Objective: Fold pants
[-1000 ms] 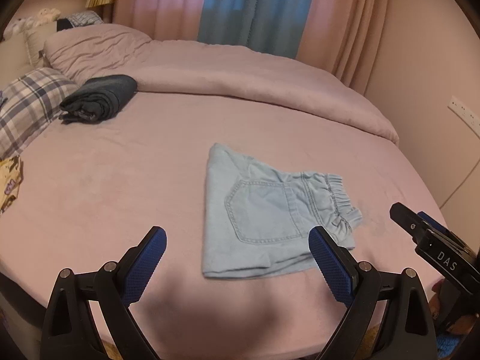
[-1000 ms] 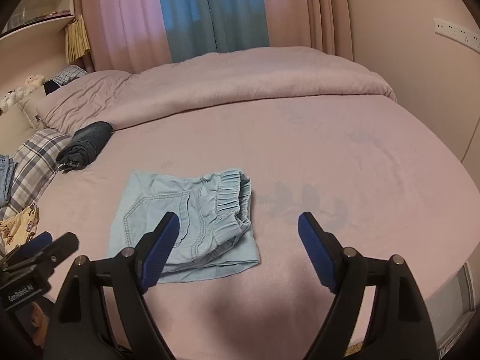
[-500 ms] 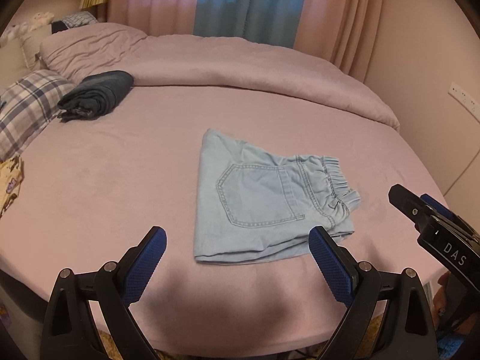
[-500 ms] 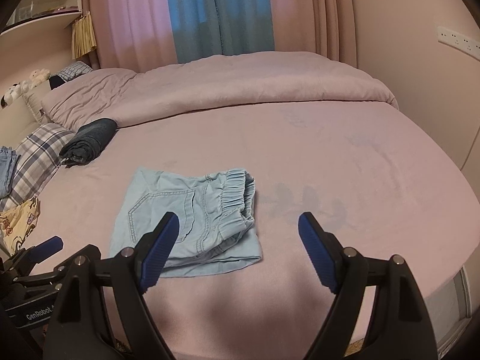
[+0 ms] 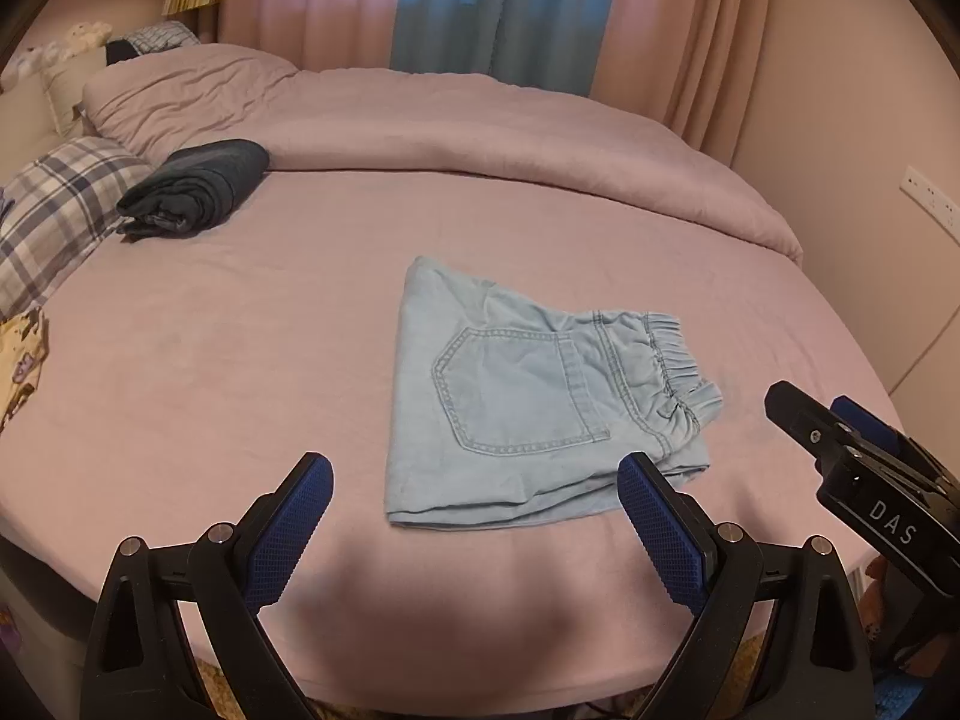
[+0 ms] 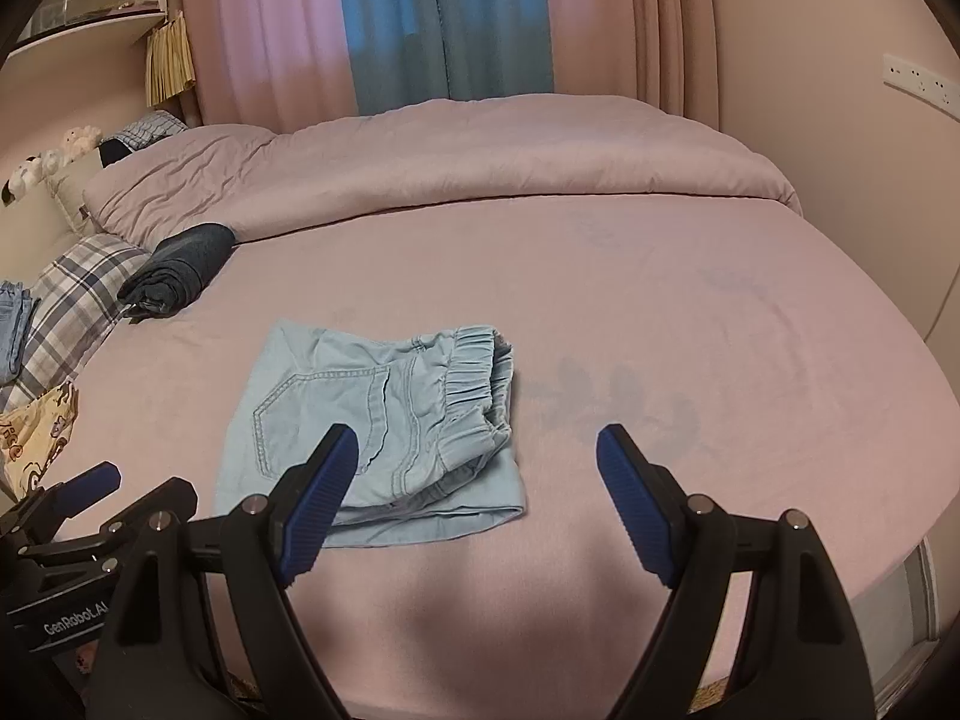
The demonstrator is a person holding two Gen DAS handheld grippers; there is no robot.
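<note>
Two grippers are in view, both held above the near edge of the bed (image 5: 240, 324): the left gripper (image 5: 474, 531) and the right gripper (image 6: 477, 501), each with its blue-padded fingers (image 5: 288, 531) spread wide and gripping nothing; one pair of light blue denim pants (image 5: 528, 408) lies folded into a compact rectangle on the pink sheet, back pocket up, elastic waistband toward the right, touching neither gripper; in the right wrist view the same pants (image 6: 372, 420) sit just beyond the left finger of that gripper

One dark rolled garment (image 5: 198, 189) rests well apart from the pants at the far left, just beside one plaid pillow (image 5: 54, 216); one pink duvet (image 5: 480, 126) is bunched along the far side of the bed; one yellow printed cloth (image 5: 21, 360) shows at the left edge; curtains (image 5: 450, 0) hang behind – pink panels flanking a blue one

Against the frames half a second ago, the pants have kept their shape and place, and both sets of fingers are spread as wide as before; the left wrist view has shifted only slightly – the pants sit a touch higher in it
</note>
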